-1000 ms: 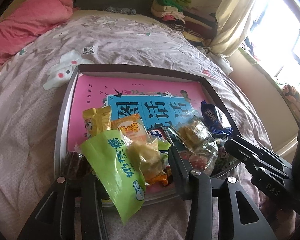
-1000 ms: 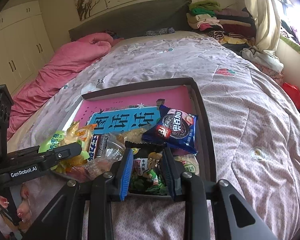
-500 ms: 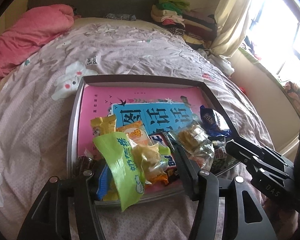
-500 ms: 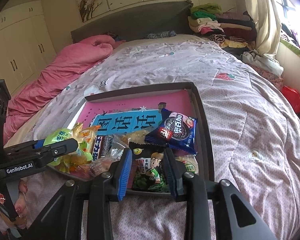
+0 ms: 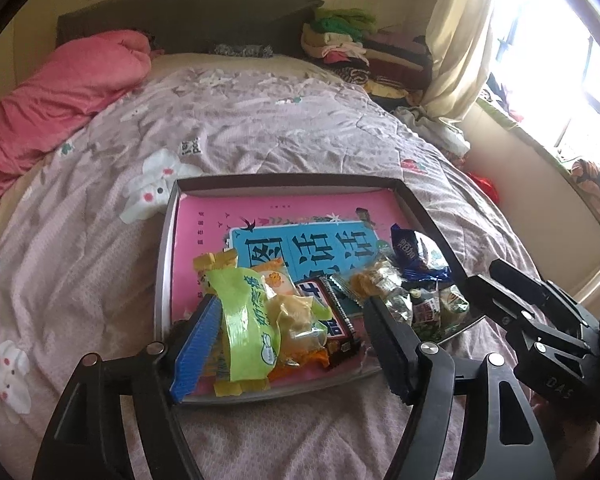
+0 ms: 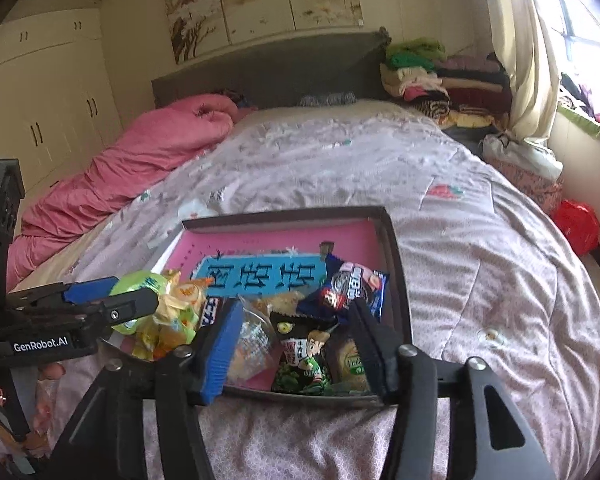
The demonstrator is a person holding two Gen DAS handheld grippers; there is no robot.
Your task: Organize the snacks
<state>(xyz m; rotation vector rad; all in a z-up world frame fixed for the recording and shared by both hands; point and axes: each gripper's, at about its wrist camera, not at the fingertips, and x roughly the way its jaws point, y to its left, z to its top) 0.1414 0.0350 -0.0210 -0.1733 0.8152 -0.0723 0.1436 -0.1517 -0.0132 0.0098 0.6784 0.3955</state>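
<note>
Left gripper (image 5: 288, 336): jaws opening, wide apart over the near end of the tray (image 5: 162, 280). A green packet (image 5: 246, 320) lies between them; the pads press on nothing. Right gripper (image 6: 294, 348): jaws opening, a dark packet with a cartoon figure (image 6: 304, 354) between them, not clamped.

The snacks sit heaped at the tray's six o'clock end, on a pink book (image 5: 284, 208) with large Chinese characters on a blue panel. A blue cookie packet (image 6: 354, 284) lies toward three o'clock. The tray rests on the bed quilt (image 5: 260, 128). The left gripper's body reads "GenRobot.AI" in the right wrist view; the right one's shows "DAS".
</note>
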